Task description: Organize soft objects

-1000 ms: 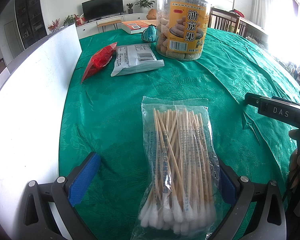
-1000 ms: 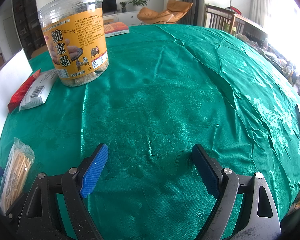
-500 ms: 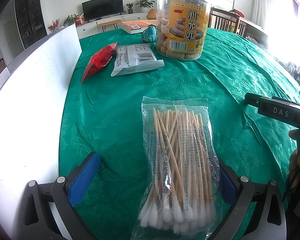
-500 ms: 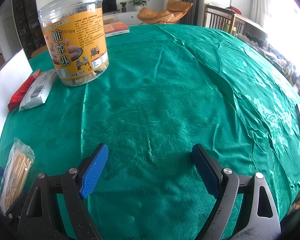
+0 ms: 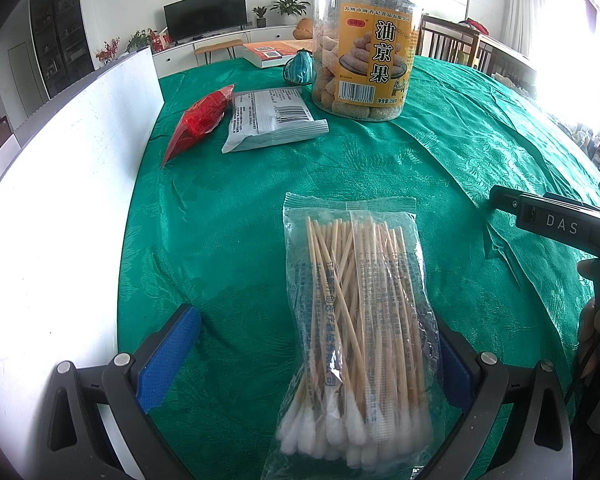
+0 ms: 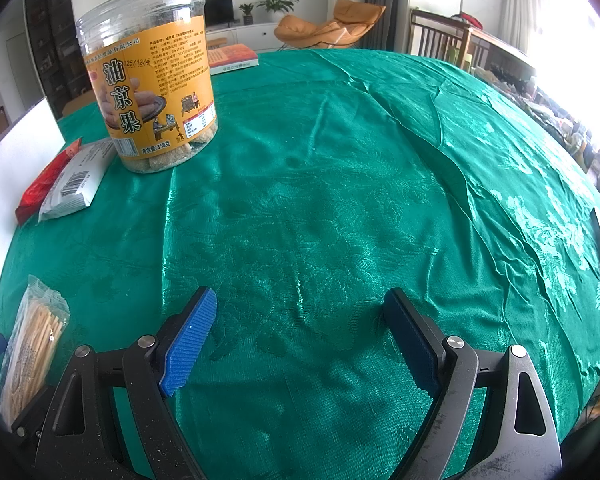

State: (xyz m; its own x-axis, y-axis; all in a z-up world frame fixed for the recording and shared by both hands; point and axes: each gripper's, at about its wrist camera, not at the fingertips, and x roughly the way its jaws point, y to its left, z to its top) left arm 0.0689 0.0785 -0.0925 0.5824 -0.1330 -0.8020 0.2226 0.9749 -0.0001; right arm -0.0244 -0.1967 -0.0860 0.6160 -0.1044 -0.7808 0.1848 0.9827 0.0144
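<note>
A clear bag of cotton swabs (image 5: 356, 320) lies on the green tablecloth (image 5: 240, 208), between the fingers of my open left gripper (image 5: 312, 356), close to the right finger. It also shows in the right wrist view (image 6: 32, 344) at the far left. A red packet (image 5: 198, 120) and a white packet (image 5: 268, 118) lie side by side further back. My right gripper (image 6: 300, 336) is open and empty over bare cloth; its body shows in the left wrist view (image 5: 556, 224) at the right.
A tall clear snack jar with an orange label (image 5: 366, 40) stands behind the packets; it also shows in the right wrist view (image 6: 152, 76). A white board (image 5: 60, 200) runs along the left of the table. A book (image 6: 230, 58) lies at the far edge.
</note>
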